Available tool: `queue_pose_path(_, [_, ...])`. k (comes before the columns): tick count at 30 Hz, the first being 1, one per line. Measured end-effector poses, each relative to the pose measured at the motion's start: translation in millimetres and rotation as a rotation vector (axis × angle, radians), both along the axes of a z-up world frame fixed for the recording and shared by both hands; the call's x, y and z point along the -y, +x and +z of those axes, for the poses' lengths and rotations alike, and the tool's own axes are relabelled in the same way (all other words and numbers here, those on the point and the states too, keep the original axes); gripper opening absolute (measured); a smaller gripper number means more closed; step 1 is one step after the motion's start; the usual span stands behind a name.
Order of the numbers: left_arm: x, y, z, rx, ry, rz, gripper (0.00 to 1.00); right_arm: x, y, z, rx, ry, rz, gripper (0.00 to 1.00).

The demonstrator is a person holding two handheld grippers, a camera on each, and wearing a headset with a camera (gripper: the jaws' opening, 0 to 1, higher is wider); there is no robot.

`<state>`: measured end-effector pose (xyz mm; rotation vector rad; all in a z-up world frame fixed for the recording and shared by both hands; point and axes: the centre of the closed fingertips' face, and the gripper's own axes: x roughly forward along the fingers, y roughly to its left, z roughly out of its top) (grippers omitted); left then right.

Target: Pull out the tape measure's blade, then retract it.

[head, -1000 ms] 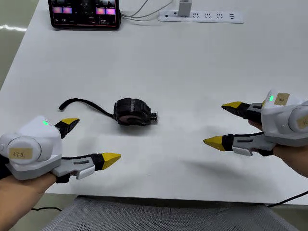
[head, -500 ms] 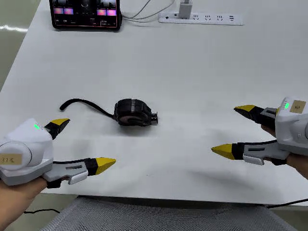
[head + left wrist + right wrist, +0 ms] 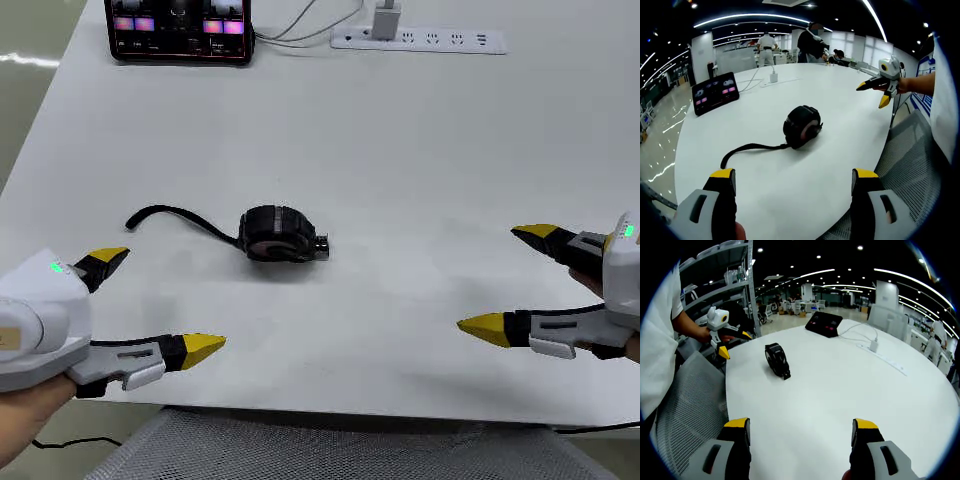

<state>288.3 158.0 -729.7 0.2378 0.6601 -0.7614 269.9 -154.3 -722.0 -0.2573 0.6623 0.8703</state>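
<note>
Two sets of jaws stand spread and empty above the counter [image 3: 420, 140]: the left hand-held gripper [image 3: 158, 300] near the front edge, the right hand-held gripper [image 3: 505, 279] well apart on the other side. The tape measure [image 3: 278, 234] lies on its side between them, nearer the left, its strap [image 3: 165, 213] trailing left and its blade tip [image 3: 321, 243] facing right. The blade looks fully in. Best to clamp the case with the left, clear of the strap, then pinch the tip squarely and pull straight.
</note>
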Motion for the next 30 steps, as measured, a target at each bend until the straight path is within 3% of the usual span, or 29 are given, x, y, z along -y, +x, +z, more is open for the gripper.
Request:
queue_pose_path(13, [-8.6,-4.9,2.7,-0.014,0.008,-0.024,0.99,17.4,-7.9,2.2,0.002,-0.019,-0.034,0.92])
queue_pose_path(19, [-11.5,-5.8,6.4,0.002,0.015,-0.037,0.99,22.6,-11.7,1.8,-0.003,-0.023,-0.046,0.99])
queue_pose_path(30, [-17.1,-7.5,7.3,0.007,0.022,-0.03,0.99,26.5,-17.0,0.9,-0.011,-0.025,-0.058,0.99])
